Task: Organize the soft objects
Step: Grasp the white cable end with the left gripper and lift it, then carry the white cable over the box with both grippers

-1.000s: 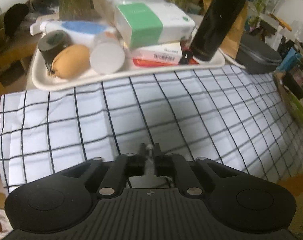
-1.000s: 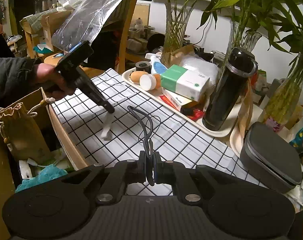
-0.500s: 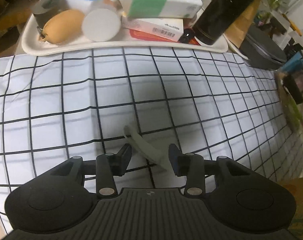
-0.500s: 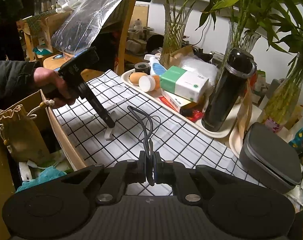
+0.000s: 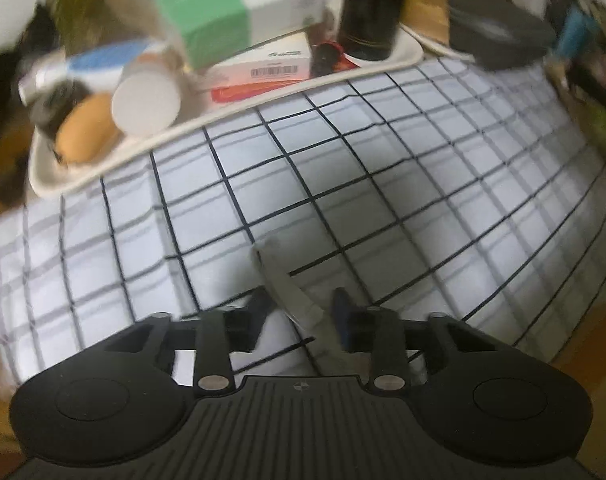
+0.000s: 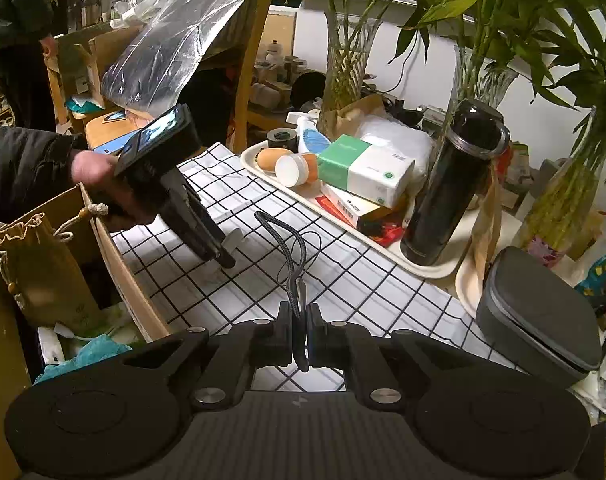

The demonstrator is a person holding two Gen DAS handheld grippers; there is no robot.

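**Left tongs back over the pale strip**

Since a second ago the left tongs (image 5: pixel 301 306) have tilted, jaws just closing, gap remaining; pale strip (image 5: pixel 289 286) between them on the checked surface (image 5: pixel 403 184), contact unclear. Right tongs (image 6: pixel 300 334) clamp the black cord (image 6: pixel 289 248), which trails across the surface

A white cloth (image 5: pixel 383 184) with a black grid is filling mid-frame. At upper left, a cream tray (image 5: pixel 115 158) is showing a green-and-white box (image 5: pixel 239 8). A black flask (image 6: pixel 451 184) is standing right of centre beside a grey case (image 6: pixel 539 316).
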